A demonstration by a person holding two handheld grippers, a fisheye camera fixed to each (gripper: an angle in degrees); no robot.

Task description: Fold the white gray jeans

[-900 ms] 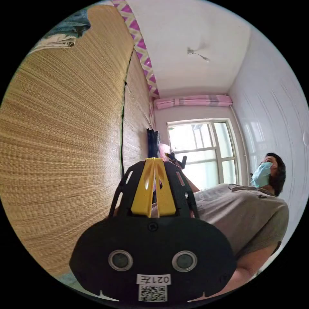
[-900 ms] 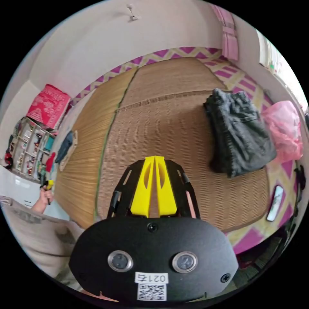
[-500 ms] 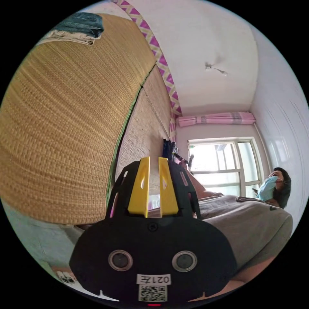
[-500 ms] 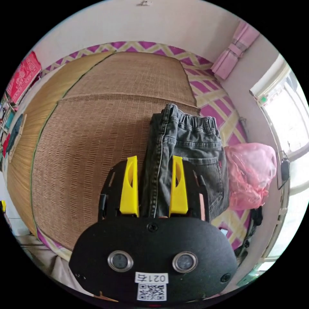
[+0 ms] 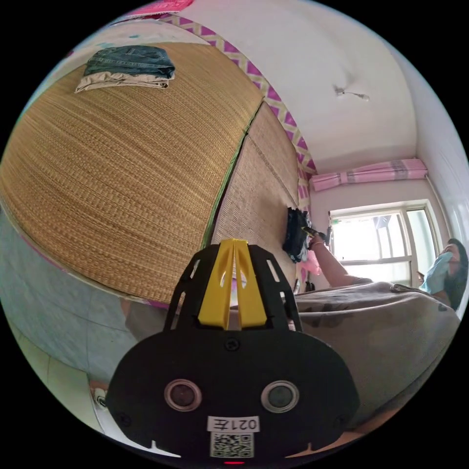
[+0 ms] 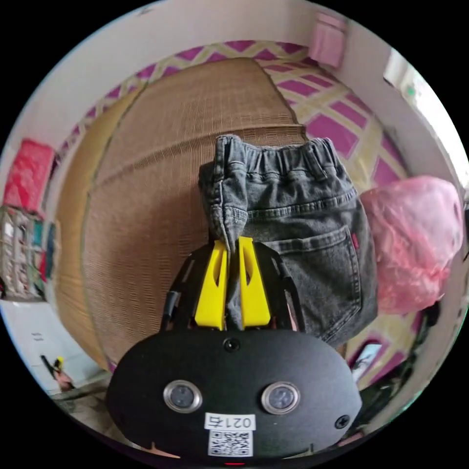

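The left hand-held gripper (image 5: 233, 243) hovers with its yellow jaws pressed together on nothing, above a woven straw mat (image 5: 122, 166). The right hand-held gripper (image 6: 232, 240) pinches a side seam of the gray jeans (image 6: 293, 220), lying folded just ahead of it, a pink plastic bag (image 6: 415, 244) beside them.

One pair of gray jeans (image 6: 298, 220) on the bed, one pink plastic bag (image 6: 415, 244) just beside it at the bed's edge. Two woven mats (image 5: 127, 181) side by side; two folded garments (image 5: 128, 68) stacked near the far corner. Two hand-held grippers: left (image 5: 233, 246), right (image 6: 232, 244).
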